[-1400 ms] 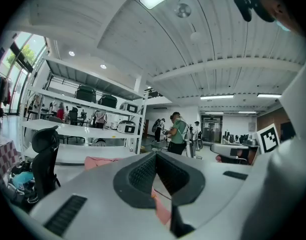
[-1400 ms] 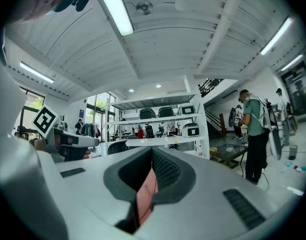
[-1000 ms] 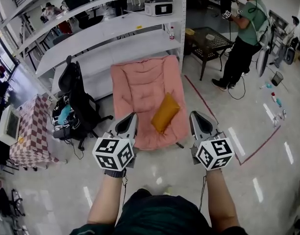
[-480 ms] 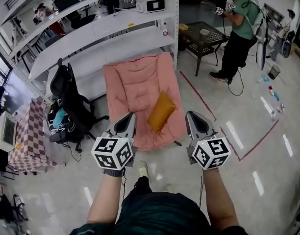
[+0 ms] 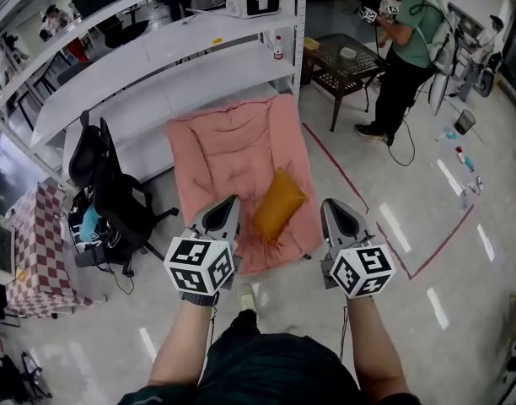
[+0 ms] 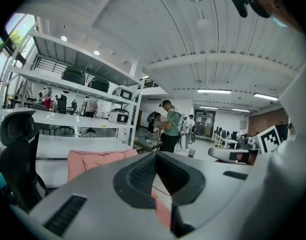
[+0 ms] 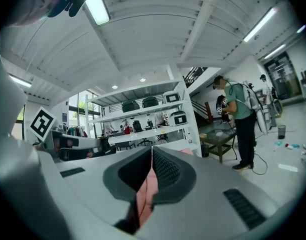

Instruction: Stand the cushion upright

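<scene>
White shelving is seen at the back. At left a black office chair is placed. Left gripper is closed, nothing held. Orange cushion is laid on pink lounger, btw. both grippers, untouched. Right gripper is closed too, empty.

The room was bright and evenly lit from above. In the right gripper view 1 ceiling tube burned almost white, and in the left gripper view 2 ceiling strips glowed farther off, while a window at the edge was blown out by daylight. In the head view the glossy floor carried pale streaks of glare, and shadows were soft and short. All 3 views bowed straight lines, the shelves curving plainly. Both gripper views ended in a black round border. The left gripper and right gripper looked soft, too near the lens.
</scene>
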The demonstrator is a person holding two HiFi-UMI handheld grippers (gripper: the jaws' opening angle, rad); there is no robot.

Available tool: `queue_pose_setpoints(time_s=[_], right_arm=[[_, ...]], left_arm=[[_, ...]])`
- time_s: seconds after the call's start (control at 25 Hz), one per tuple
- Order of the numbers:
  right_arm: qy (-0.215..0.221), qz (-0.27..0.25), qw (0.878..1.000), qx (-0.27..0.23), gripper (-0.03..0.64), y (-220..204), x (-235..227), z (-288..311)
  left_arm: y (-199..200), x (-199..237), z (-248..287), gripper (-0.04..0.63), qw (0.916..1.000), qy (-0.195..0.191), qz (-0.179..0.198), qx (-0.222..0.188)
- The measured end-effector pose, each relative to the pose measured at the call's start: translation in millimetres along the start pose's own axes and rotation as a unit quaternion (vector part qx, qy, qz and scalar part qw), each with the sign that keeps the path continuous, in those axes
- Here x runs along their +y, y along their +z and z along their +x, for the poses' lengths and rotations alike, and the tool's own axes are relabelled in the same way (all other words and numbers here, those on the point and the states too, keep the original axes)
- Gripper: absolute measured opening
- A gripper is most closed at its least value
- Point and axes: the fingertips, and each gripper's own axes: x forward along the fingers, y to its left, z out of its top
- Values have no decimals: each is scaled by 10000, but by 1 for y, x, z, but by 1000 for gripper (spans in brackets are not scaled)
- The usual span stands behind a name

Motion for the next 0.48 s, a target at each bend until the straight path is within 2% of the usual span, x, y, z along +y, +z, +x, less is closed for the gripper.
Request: queue_pose_setpoints(time_s=[0.28,0.48], right_arm=[[-466,159,9987,139,5,-15,-4,69],[-1023,418,9938,137,5,-34,-23,104]], left_arm=[[3,61,56,5,9991,-379,-4,205],[-7,97,99,5,9970,-667,6,382]])
